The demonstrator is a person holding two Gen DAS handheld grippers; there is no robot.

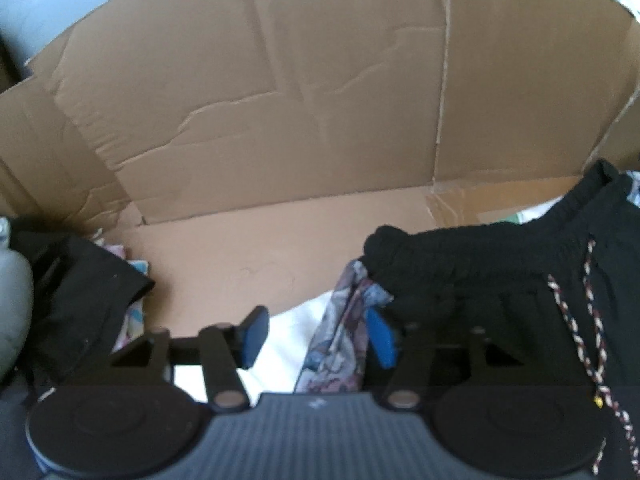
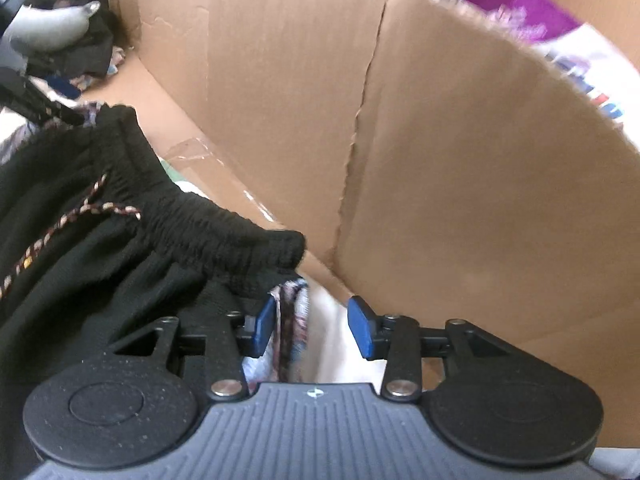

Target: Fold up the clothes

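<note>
Black shorts (image 1: 500, 280) with an elastic waistband and a braided drawstring (image 1: 576, 332) lie on a pile of clothes inside a cardboard box. My left gripper (image 1: 316, 336) is open beside the waistband's left end, over a floral cloth (image 1: 340, 340) and white fabric (image 1: 288, 344). In the right wrist view the shorts (image 2: 100, 260) fill the left side. My right gripper (image 2: 314, 328) is open at the waistband's right end, with a strip of floral cloth (image 2: 294, 320) between its blue pads, untouched as far as I can see.
Cardboard box walls (image 1: 300, 100) stand close ahead in both views (image 2: 460, 180). Another dark garment (image 1: 80, 312) lies at the left. A gloved hand (image 2: 52, 20) shows at the upper left of the right wrist view. The bare box floor (image 1: 248, 256) lies ahead.
</note>
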